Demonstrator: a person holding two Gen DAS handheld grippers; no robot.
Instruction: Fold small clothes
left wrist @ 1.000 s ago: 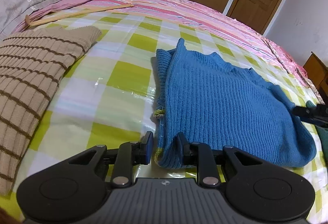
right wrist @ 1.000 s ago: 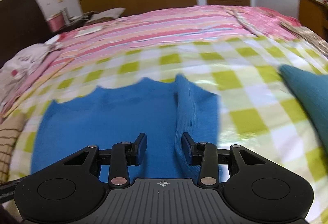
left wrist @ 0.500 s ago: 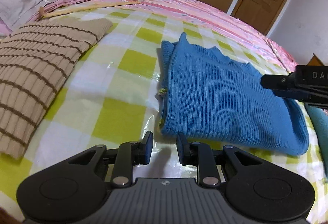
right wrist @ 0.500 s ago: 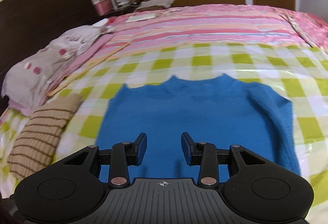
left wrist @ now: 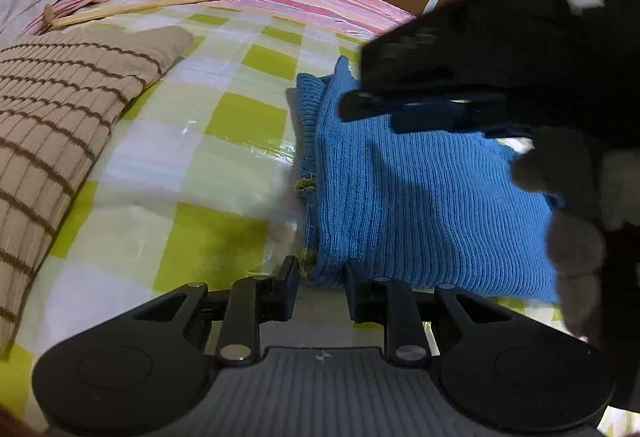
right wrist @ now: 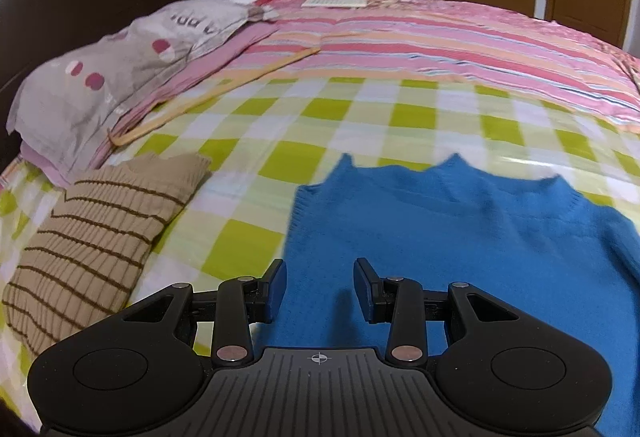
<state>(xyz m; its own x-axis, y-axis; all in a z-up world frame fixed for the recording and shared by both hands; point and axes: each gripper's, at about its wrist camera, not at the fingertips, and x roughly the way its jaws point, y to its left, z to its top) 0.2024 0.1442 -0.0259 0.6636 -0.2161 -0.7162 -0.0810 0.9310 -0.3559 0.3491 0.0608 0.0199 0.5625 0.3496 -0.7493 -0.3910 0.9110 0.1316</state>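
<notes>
Right wrist view: my right hand-held gripper (right wrist: 320, 287) now hangs over the left half of the blue sweater (right wrist: 460, 237). A second ago it was over the right side, by the folded-in sleeve, so it has slid across to the left. Its jaws stand partly open and nothing is between them.

In the left wrist view that gripper is now a big dark blur over the sweater, where before only its tip showed at the right edge. My left hand-held gripper (left wrist: 320, 287) has hardly moved. It sits at the near corner of the sweater (left wrist: 420, 197), with the jaws a little apart. The corner is just in front of them. I cannot tell if it is pinched.

The sweater lies flat on the checked bed cover (right wrist: 360, 109), beside the folded striped brown sweater (right wrist: 100, 229). I think the right side is folded in, and the left side comes next.
</notes>
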